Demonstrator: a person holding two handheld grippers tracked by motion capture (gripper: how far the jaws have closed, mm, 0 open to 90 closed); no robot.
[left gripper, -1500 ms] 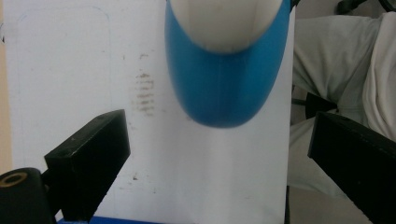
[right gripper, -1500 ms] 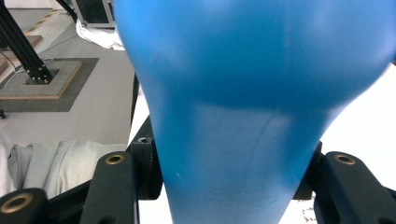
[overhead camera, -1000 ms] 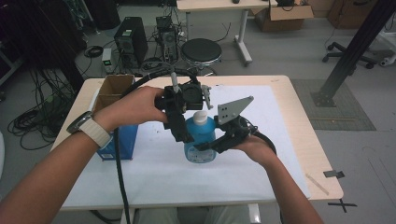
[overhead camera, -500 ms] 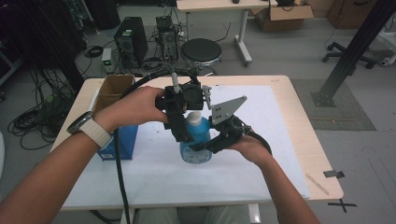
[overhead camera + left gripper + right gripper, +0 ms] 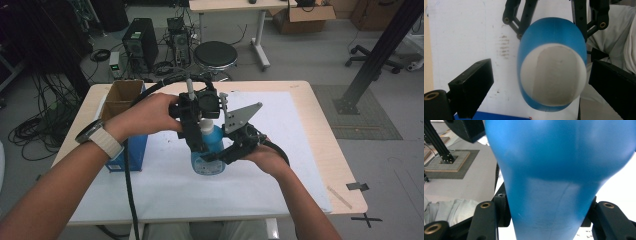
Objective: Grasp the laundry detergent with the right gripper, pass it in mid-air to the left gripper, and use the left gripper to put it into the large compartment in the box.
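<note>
Two grippers are seen at one blue bottle (image 5: 209, 150), which stands upright near the middle of the white sheet (image 5: 280, 165) on the table (image 5: 320, 100). The right gripper (image 5: 220, 156) is brought in from the right, approx. level, and its jaws are clamped on the bottle's lower body; in the right gripper view the bottle (image 5: 554, 170) is seen pressed between both jaws, w/ no gap either side. The left gripper (image 5: 196, 145) is held above, pointing down over the bottle's top. In the left gripper view its jaws are spread wide, one each side of the bottle (image 5: 551, 62); the left jaw is well apart from it, the right one near it, contact not confirmed. The bottle's white cap (image 5: 552, 75) is viewed from above there, and the right gripper's linkage is seen beyond it. A box (image 5: 125, 100) w/ a blue side is set at the sheet's left edge, just beside the left forearm. A watch (image 5: 97, 139) is worn on the left wrist.
</note>
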